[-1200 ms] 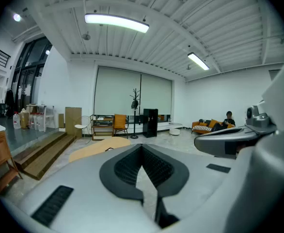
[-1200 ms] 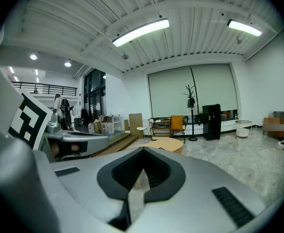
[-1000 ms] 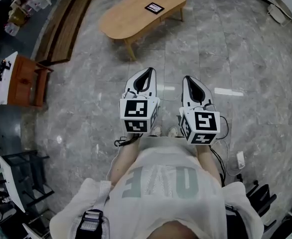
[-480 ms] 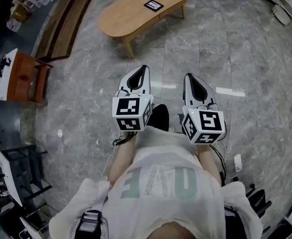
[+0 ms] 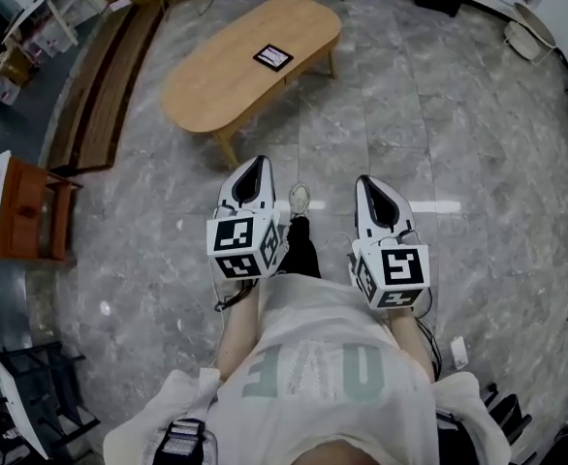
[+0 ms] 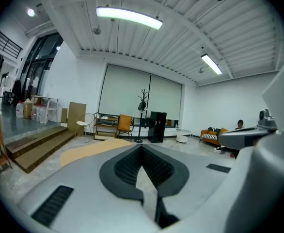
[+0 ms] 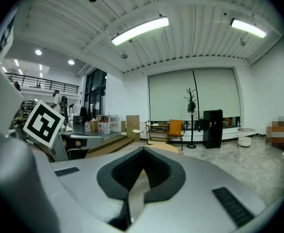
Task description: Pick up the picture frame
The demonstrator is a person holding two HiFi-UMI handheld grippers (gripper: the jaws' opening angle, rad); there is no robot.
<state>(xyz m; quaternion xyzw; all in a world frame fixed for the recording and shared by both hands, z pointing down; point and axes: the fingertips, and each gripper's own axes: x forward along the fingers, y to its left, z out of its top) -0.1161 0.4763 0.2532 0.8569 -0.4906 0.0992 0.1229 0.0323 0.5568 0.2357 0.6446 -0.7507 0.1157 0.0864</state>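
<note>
A small black-edged picture frame [image 5: 273,57] lies flat on the oval wooden coffee table [image 5: 216,80], far ahead of both grippers in the head view. My left gripper [image 5: 256,165] and right gripper [image 5: 368,185] are held side by side in front of the person's body, over the grey floor, well short of the table. Both are shut with nothing between the jaws. In the left gripper view the table top [image 6: 86,151] shows as a tan surface beyond the left gripper [image 6: 142,147]. The right gripper [image 7: 143,150] also points at the table [image 7: 162,148].
Wooden steps [image 5: 105,76] run along the left. A brown side cabinet [image 5: 27,209] stands at the left, a black rack [image 5: 32,395] at the lower left. An orange chair [image 6: 124,125], a coat stand [image 6: 142,113] and a black cabinet [image 6: 157,126] line the far wall.
The person has stepped toward the table: it and the frame sit lower and nearer in the head view. Both grippers moved forward together, still shut, and one shoe now shows between them.
</note>
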